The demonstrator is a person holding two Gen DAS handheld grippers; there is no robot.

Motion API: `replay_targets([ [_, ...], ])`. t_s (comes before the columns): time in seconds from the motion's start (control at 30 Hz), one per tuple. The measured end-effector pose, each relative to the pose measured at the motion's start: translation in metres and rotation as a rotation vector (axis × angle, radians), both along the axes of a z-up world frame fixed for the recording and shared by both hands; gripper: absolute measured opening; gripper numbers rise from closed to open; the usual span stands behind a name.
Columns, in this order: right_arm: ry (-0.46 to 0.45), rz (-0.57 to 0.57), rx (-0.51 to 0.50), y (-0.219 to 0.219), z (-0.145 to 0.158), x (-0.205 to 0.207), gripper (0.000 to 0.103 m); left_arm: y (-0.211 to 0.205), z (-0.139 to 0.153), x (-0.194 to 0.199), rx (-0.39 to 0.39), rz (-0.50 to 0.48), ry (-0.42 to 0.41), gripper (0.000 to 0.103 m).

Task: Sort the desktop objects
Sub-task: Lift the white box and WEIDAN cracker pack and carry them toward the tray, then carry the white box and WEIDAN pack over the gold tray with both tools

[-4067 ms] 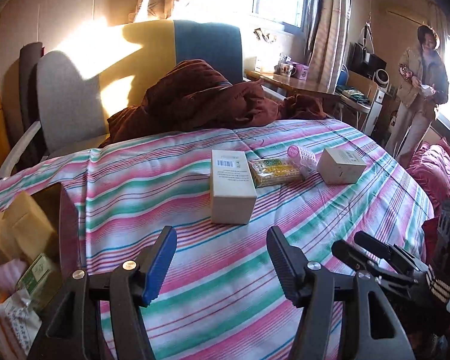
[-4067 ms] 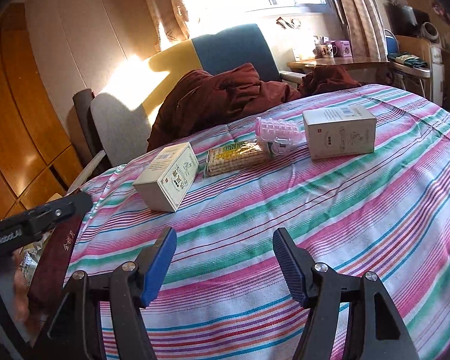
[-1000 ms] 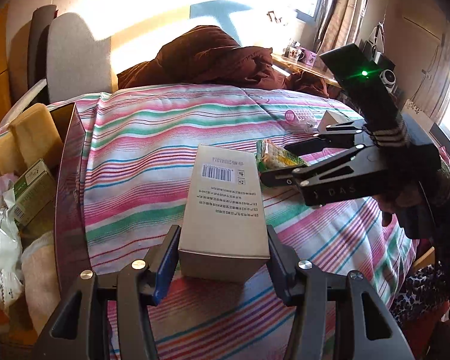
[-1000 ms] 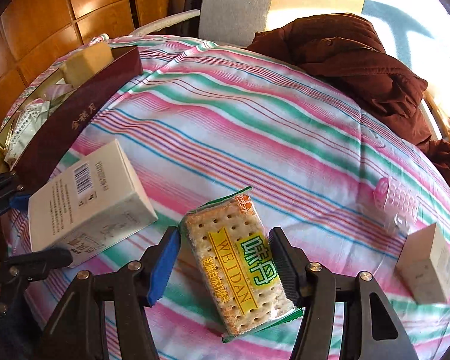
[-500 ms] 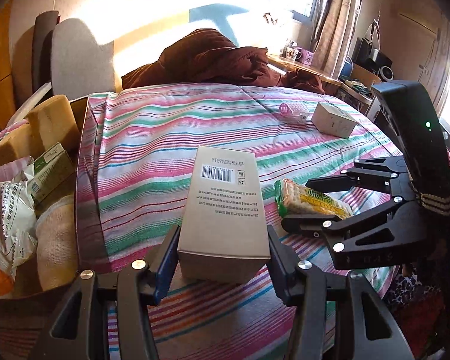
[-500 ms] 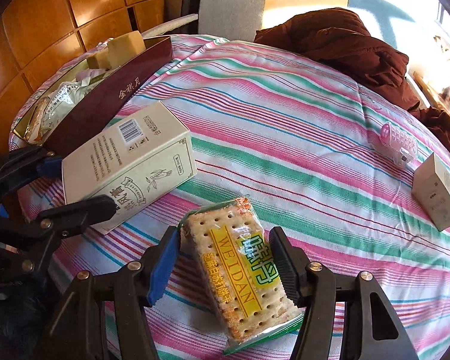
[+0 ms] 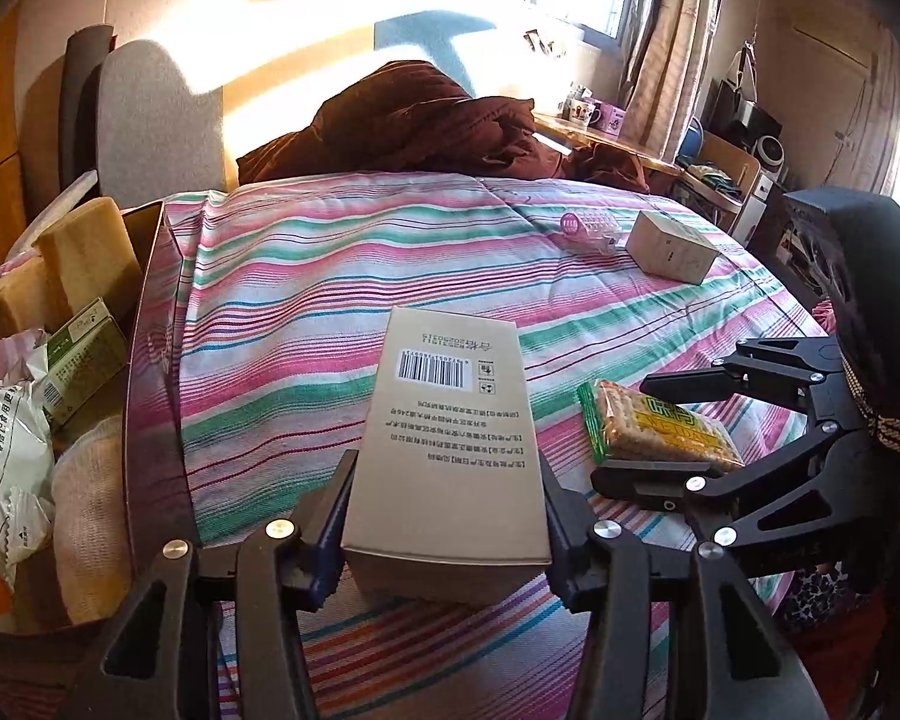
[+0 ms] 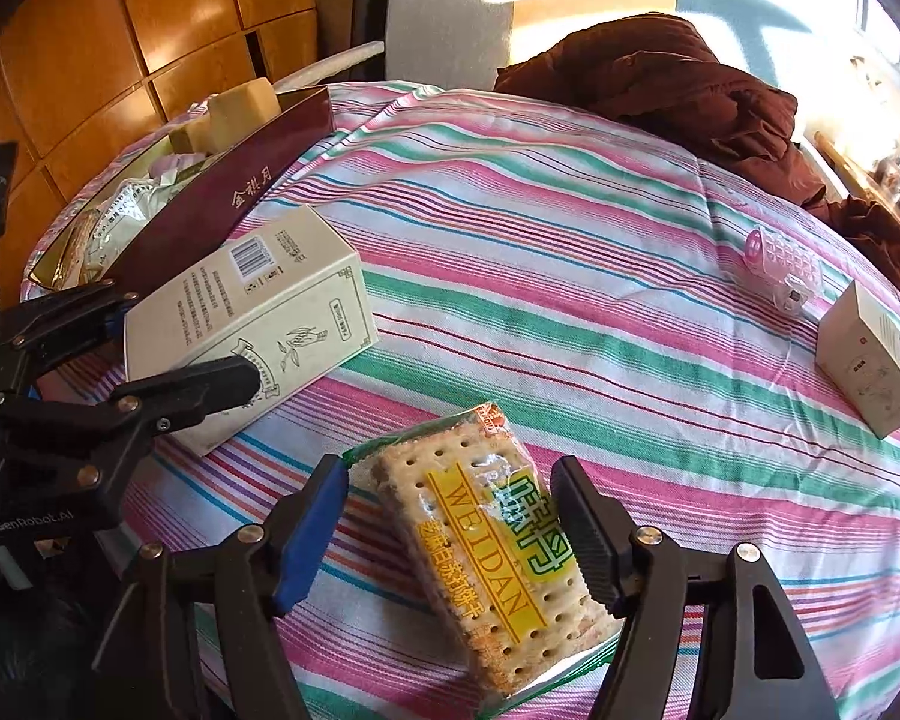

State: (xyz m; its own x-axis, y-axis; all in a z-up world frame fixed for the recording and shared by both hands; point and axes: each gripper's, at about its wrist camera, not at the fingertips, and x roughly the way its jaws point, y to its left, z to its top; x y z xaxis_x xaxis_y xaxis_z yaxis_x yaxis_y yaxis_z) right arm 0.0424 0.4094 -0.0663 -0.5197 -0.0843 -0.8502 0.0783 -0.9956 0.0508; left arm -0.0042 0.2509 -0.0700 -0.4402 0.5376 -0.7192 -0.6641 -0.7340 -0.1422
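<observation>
Surface: striped pink-green bedspread (image 7: 330,276).
Left gripper (image 7: 444,510): you clamped the tall beige cardboard box (image 7: 450,432).
Right gripper (image 8: 450,516): you gripped the yellow-labelled cracker packet (image 8: 492,540).

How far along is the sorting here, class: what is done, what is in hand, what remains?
Done: the maroon tray already holds packets and boxes. In hand: the left gripper clamps the tall box; the right gripper clamps the cracker pack. Left: the pink roller and small box lie untouched on the striped cloth.
</observation>
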Motion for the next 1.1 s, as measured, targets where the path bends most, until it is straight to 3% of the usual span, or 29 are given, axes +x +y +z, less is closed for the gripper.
replay_targets([
  [0.3, 0.035, -0.059, -0.059, 0.016, 0.0, 0.018, 0.076, 0.005, -0.001, 0.008, -0.016, -0.016, 0.01, 0.053],
  [0.47, 0.061, -0.093, -0.074, 0.022, -0.001, 0.027, 0.077, 0.013, -0.003, 0.012, -0.044, -0.049, 0.028, 0.059],
  [0.7, 0.058, -0.095, -0.067, 0.028, -0.009, 0.041, 0.08, 0.013, -0.008, 0.008, -0.047, -0.054, -0.018, 0.059],
  [0.8, 0.07, -0.094, -0.049, 0.024, -0.01, 0.045, 0.077, 0.012, -0.014, 0.002, -0.047, -0.034, -0.06, 0.059],
  [0.9, 0.079, -0.097, -0.007, 0.02, -0.011, 0.048, 0.065, 0.012, -0.015, 0.003, -0.041, -0.027, -0.055, 0.059],
  [1.1, 0.094, -0.121, 0.007, 0.015, -0.011, 0.05, 0.061, 0.017, -0.016, 0.007, -0.082, -0.016, -0.021, 0.06],
])
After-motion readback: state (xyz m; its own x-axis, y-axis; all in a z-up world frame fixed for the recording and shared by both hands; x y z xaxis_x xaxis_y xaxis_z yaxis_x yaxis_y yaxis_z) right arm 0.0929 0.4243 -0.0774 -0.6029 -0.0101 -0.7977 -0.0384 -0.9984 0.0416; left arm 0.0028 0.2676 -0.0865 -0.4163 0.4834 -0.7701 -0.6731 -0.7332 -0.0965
